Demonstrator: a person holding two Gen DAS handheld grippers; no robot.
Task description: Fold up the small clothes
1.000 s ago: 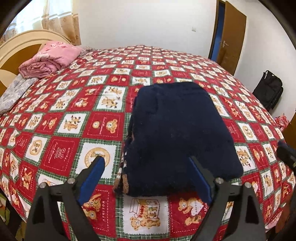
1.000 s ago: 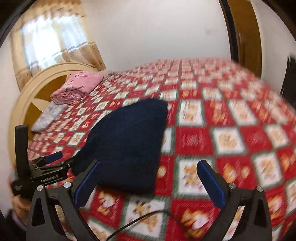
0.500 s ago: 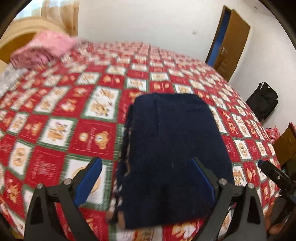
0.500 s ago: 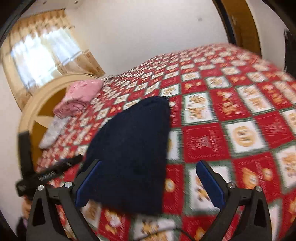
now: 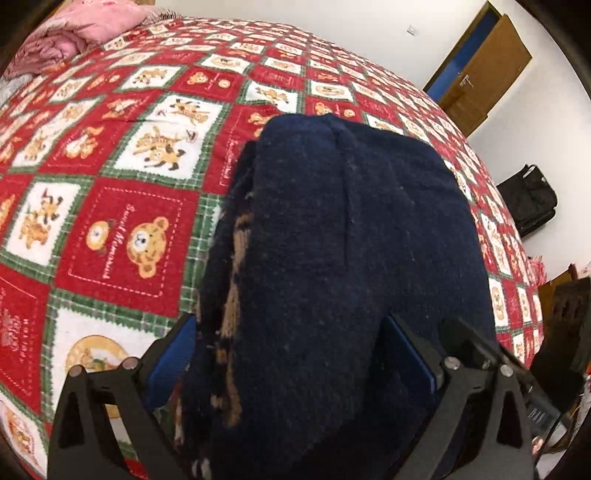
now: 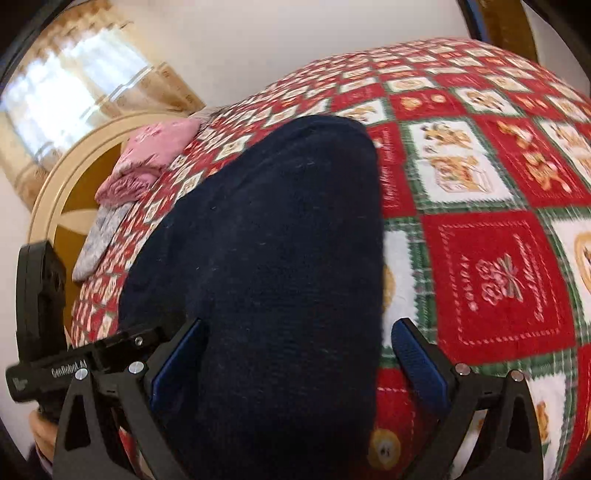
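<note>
Currently: folded navy knitted garment (image 5: 343, 266) lying flat on red, white and green teddy-bear patchwork bedspread (image 5: 122, 236), stacked layers with tan pattern showing along its left edge. At far left, beyond it near the headboard, folded pink bedding (image 5: 74, 33).

Left gripper (image 5: 291, 354) tipped steeply down over the near left part of the garment, jaws opening to nearly their widest, left blue pad beside the layered edge, right pad over the dark knit; cloth between them but not pinched, nothing held. Further right, right gripper (image 6: 299, 354) likewise spread wide, straddling the garment's near right edge, one pad over the knit, the other over bare bedspread; no grip on anything either.

Probably the step in hand: taking the near hem at both corners for another fold. For a clean result: lower each claw so that one pad slides under all layers, close only once the full stack sits between the pads, keep both hands level and evenly spaced, then lift and carry the hem straight to the far edge without letting the left layers fan out.

Compared with a second earlier: both views much closer and angled lower, garment filling most of each picture, left jaws wider, less wall and door visible.
</note>
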